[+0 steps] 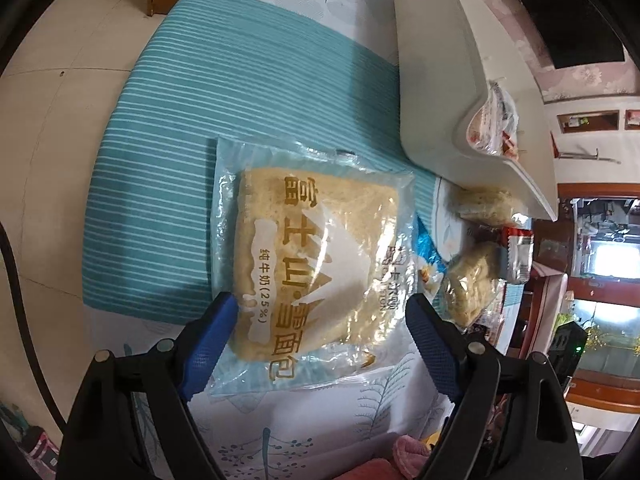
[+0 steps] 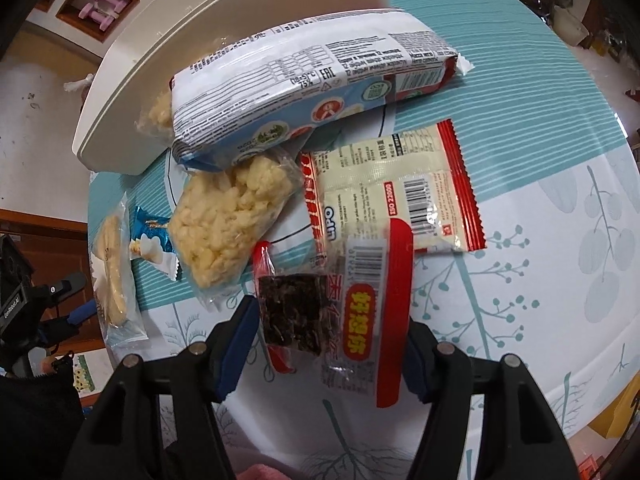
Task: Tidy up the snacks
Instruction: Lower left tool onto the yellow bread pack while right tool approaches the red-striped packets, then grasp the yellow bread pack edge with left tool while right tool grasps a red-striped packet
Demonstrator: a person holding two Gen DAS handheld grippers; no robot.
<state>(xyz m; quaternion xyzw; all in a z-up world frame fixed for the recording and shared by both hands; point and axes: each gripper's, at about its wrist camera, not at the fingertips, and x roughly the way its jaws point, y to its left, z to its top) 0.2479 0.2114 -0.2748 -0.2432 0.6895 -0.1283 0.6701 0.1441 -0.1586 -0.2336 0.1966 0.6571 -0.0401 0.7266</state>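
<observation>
The left tool (image 1: 320, 308) is held with its jaws apart astride the bread bag (image 1: 316, 256), no pad seen pressing it. The bag lies flat on the table (image 1: 240, 92), just beside the white bin (image 1: 440, 92); open striped cloth is left on its far side. The right tool (image 2: 332, 320) is spread around a red-edged snack pack (image 2: 360, 320); contact cannot be told. Other packets are crowded between it and the bin.

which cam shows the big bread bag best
The left wrist view: the bread bag lies flat and whole, label readable, between the open left hand-held gripper. The right wrist view shows it only edge-on at the table's far left.
</observation>
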